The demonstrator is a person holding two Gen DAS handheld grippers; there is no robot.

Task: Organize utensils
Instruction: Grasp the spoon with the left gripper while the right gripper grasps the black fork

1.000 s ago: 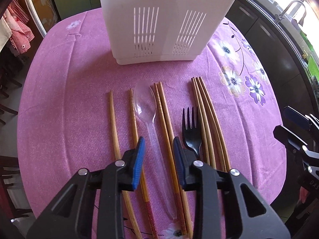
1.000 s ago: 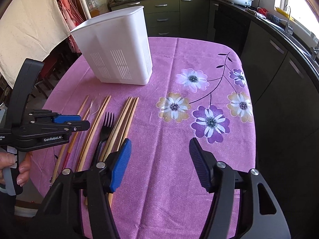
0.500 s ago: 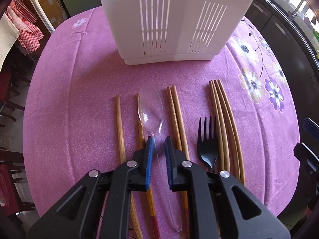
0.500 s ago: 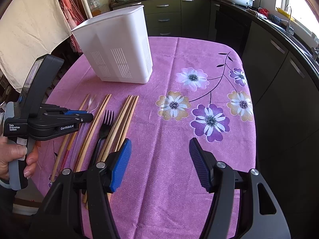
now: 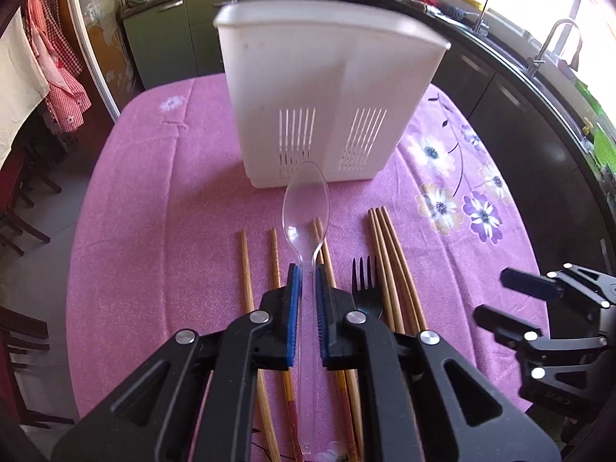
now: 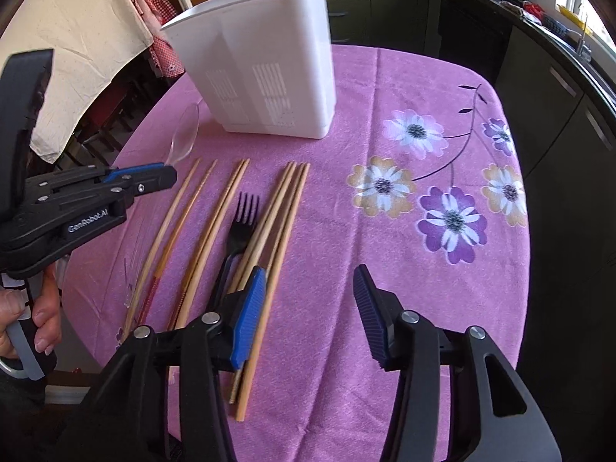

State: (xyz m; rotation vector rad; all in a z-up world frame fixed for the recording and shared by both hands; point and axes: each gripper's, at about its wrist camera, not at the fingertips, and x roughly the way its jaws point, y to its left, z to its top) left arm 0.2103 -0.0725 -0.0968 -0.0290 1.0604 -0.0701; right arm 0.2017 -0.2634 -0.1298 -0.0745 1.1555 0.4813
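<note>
My left gripper (image 5: pixel 306 281) is shut on the handle of a clear plastic spoon (image 5: pixel 306 200). It holds the spoon above the cloth with the bowl pointing at the white slotted utensil holder (image 5: pixel 327 107). The right wrist view shows the left gripper (image 6: pixel 154 177) with the spoon (image 6: pixel 184 136) left of the holder (image 6: pixel 269 77). A black fork (image 6: pixel 242 219) and several bamboo chopsticks (image 6: pixel 285 208) lie in a row on the cloth. My right gripper (image 6: pixel 308 285) hovers over the rightmost chopstick bundle. Its jaws are closing and no utensil is between the pads.
A pink tablecloth with a flower print (image 6: pixel 442 208) covers the round table. Dark kitchen cabinets and a counter with a sink (image 5: pixel 558 38) run along the right. Chairs and hanging cloths (image 5: pixel 46 77) stand to the left. A person's hand (image 6: pixel 42 308) grips the left tool.
The left gripper shut on the spoon's handle and raised it off the cloth, tilting up toward the holder. The right gripper's jaws narrowed and it shifted left over the chopsticks.
</note>
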